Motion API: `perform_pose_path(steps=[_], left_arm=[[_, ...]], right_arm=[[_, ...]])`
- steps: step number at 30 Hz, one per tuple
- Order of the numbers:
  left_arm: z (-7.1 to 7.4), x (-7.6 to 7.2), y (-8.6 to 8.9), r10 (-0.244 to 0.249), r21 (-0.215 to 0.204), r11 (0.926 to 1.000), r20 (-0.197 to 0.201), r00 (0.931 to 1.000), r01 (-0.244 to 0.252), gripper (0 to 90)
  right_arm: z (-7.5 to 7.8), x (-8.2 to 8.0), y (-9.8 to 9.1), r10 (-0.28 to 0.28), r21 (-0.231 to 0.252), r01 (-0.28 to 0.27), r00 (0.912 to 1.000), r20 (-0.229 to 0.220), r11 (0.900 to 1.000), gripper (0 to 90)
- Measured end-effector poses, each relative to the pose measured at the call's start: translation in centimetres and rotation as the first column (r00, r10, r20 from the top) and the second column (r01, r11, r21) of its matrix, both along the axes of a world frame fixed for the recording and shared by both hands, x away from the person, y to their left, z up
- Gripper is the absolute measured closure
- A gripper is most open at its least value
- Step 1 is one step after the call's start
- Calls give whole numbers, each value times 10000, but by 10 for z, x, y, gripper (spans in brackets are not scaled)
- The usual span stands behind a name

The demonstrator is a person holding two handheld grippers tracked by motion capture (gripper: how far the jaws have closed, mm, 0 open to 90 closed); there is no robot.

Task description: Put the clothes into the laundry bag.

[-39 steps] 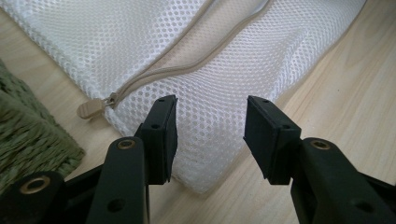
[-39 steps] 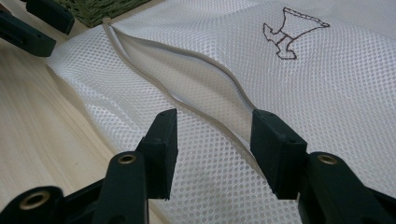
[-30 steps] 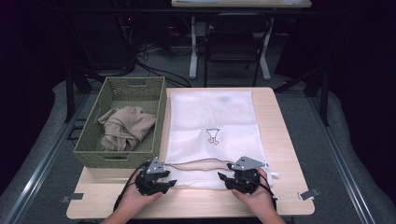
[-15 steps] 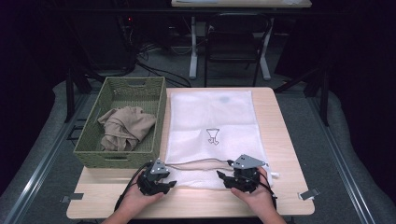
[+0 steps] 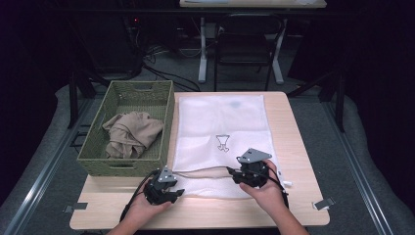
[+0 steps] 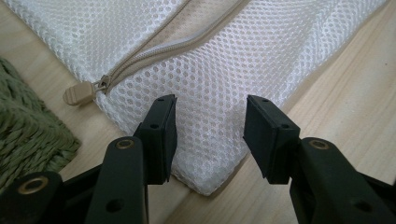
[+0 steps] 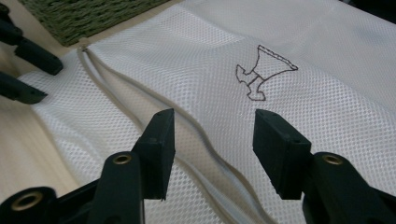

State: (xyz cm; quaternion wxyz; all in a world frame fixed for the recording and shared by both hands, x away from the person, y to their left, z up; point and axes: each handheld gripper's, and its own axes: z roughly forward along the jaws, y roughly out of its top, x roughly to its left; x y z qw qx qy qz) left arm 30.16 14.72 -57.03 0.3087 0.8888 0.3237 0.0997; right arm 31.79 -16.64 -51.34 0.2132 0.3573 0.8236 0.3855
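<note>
A white mesh laundry bag (image 5: pixel 221 142) lies flat on the wooden surface (image 5: pixel 303 147), taking up the middle of the high view, with a small dark outline figure (image 5: pixel 223 142) printed near its centre. Its zipper (image 5: pixel 205 172) runs across the lower part of the bag and stands partly undone, the two edges gaping a little. Just left of the bag, in the left half of the frame, sits a green woven basket (image 5: pixel 128 164) holding a crumpled beige cloth (image 5: pixel 131 133).

The left tool (image 5: pixel 171 193) rests at the lower left corner of the bag, near the bottom of the high view. In the left gripper view its jaws are spread, one on either side of the bag's corner (image 6: pixel 210 184), with the mesh lying between them but not pinched. The beige zipper pull (image 6: pixel 80 93) shows at the left of that view, beside the basket's edge (image 6: pixel 28 135).

The right tool (image 5: pixel 234 175) hovers over the lower right part of the bag, close to the zipper line. In the right gripper view its jaws are spread wide above the mesh and pinch nothing; they have just been closing a little from their widest. The open zipper (image 7: pixel 154 116) passes under them, and the left tool's jaw tips show in the upper left of that frame.
</note>
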Motion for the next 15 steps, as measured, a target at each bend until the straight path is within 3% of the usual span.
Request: perform_pose_path(steps=[2,5,13,15], left_arm=[[0,0,0,44,-57,10000,-31,10000,-44,540],[0,0,1,64,-58,10000,-65,10000,-64,540],[0,0,1,82,-62,9999,-65,9999,-82,538],[0,0,1,60,-25,10000,-44,10000,-60,537]], right_arm=[[-1,7,2,0,166,2,10000,-99,9999,447],[-4,14,7,-77,-42,76,9999,-83,10000,441],[-19,13,13,-38,-595,33,10000,-68,9982,464],[-25,13,12,-29,-545,17,9997,-225,9985,495]])
